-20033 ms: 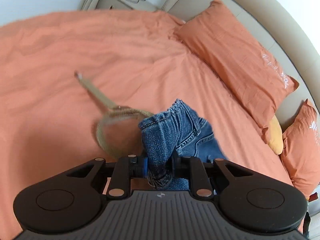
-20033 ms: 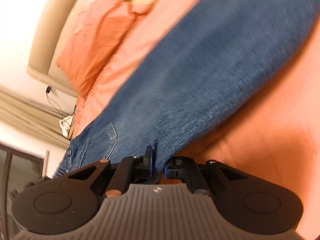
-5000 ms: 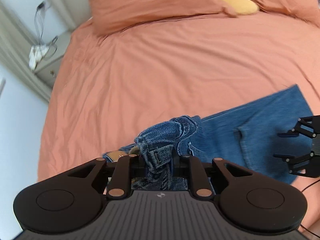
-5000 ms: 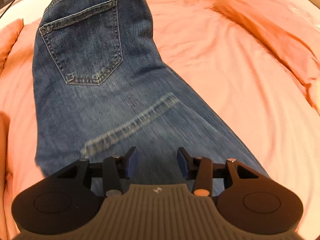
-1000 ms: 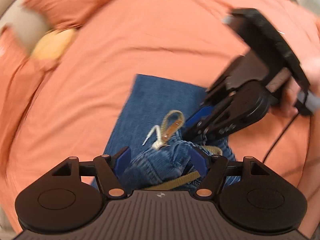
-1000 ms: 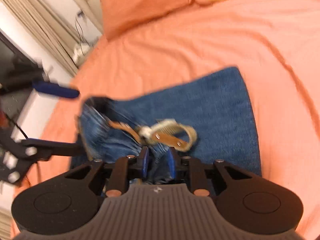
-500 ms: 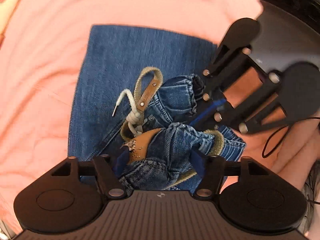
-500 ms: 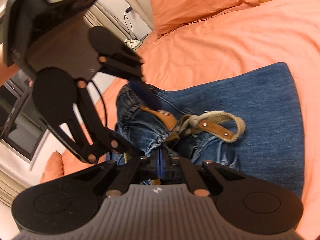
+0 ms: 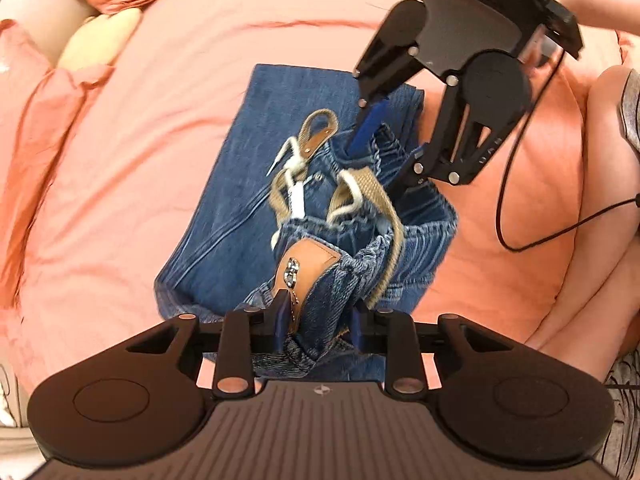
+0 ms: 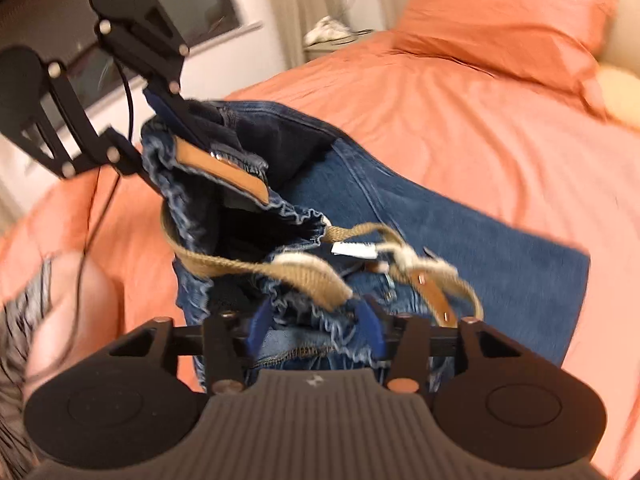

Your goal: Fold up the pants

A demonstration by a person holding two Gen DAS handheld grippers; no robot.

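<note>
Blue jeans point(image 9: 236, 184) lie folded on the orange bed, legs flat, with a tan woven belt point(image 9: 308, 148) looped at the bunched waistband. My left gripper point(image 9: 318, 322) is closed on the waistband by its tan leather patch point(image 9: 308, 260) and lifts it. My right gripper point(image 9: 394, 148) is at the far side of the waistband; in the right wrist view its jaws point(image 10: 316, 326) stand parted around gathered waistband denim point(image 10: 304, 320). The left gripper also shows in the right wrist view point(image 10: 168, 116), pinching the patch edge.
Orange pillows point(image 10: 500, 20) and a yellow cushion point(image 9: 96, 40) lie at the head of the bed point(image 9: 140, 128). A nightstand with cables point(image 10: 332, 36) stands beyond. The person's leg point(image 9: 592, 240) is at the bed edge, and a black cable point(image 9: 520, 184) hangs from the right gripper.
The left gripper has closed on the waistband and raised it. The right gripper's jaws have parted from shut. The waistband now stands open between the two grippers.
</note>
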